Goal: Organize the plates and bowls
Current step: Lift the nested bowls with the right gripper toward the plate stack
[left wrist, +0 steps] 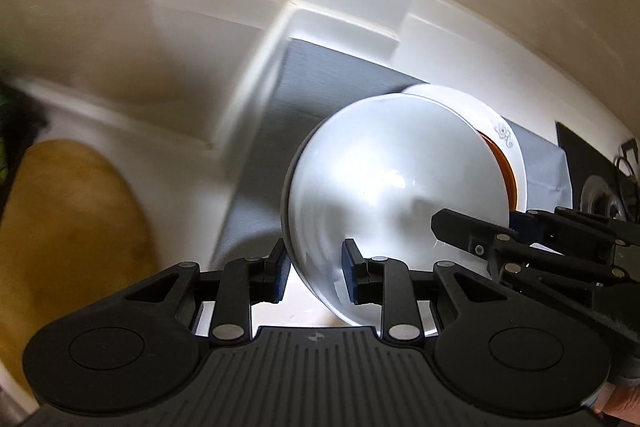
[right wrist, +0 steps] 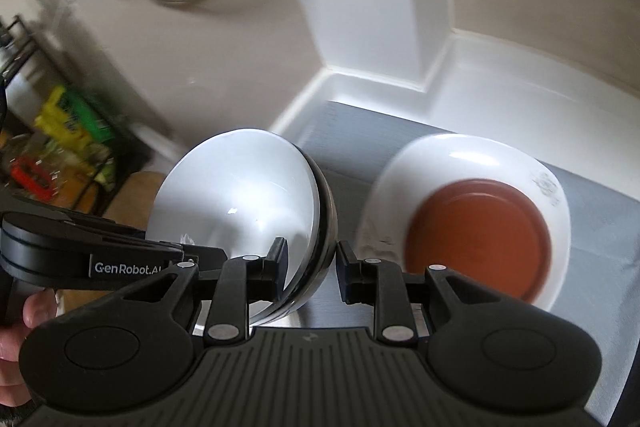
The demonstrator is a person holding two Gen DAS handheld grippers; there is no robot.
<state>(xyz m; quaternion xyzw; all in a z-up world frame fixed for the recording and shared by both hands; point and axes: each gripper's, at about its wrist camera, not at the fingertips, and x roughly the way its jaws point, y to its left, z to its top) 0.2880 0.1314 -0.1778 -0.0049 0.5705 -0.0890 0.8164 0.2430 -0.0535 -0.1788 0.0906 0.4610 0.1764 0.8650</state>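
Both claws gripping bowl [left wrist: 384, 179], plate [right wrist: 472, 167] beside

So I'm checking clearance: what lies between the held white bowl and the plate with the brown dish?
In the right wrist view, only bare grey mat lies between the white bowl and the white plate.

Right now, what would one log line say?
left gripper: shut on bowl rim | right gripper: shut on opposite rim | bowl: airborne, tilted | plate: on mat
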